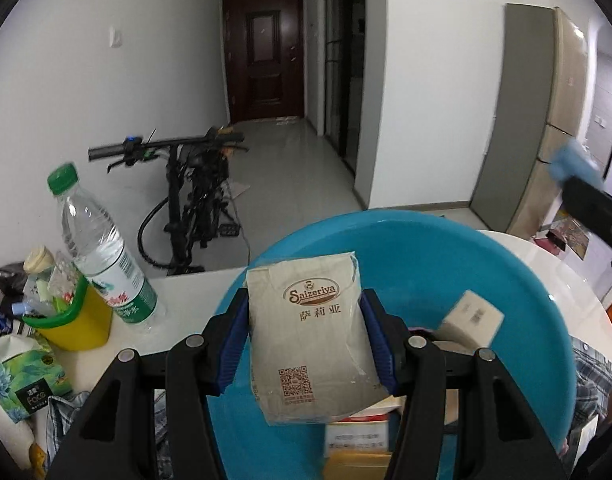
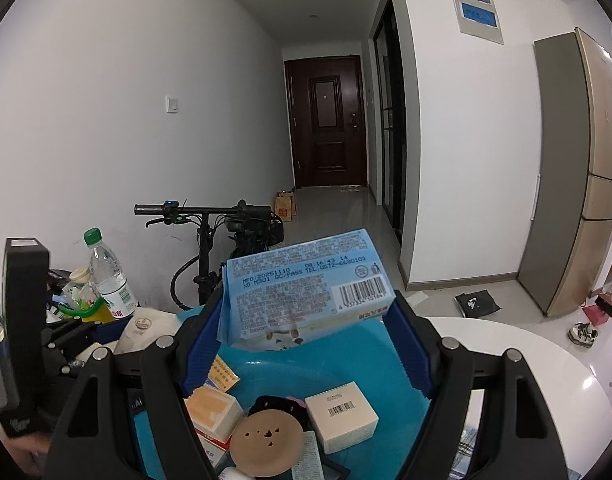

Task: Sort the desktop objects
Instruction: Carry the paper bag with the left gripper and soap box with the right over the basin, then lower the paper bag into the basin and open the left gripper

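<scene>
My left gripper (image 1: 304,334) is shut on a beige Saizeriya packet (image 1: 312,336) and holds it above the blue basin (image 1: 406,248). My right gripper (image 2: 306,344) is shut on a light blue tissue pack (image 2: 306,284) with a barcode, held above the same basin (image 2: 386,364). In the basin lie a white box (image 2: 342,416), an orange box (image 2: 212,412), a round tan item (image 2: 266,444) and cards. The white box also shows in the left wrist view (image 1: 472,316). The left gripper shows at the left of the right wrist view; the right one at the far right of the left wrist view.
A water bottle (image 1: 102,256) stands left of the basin beside a yellow and green holder (image 1: 72,320) full of small items. A green tissue pack (image 1: 18,376) lies at the front left. The white round table (image 2: 526,364) extends right. A scooter (image 1: 186,200) stands behind.
</scene>
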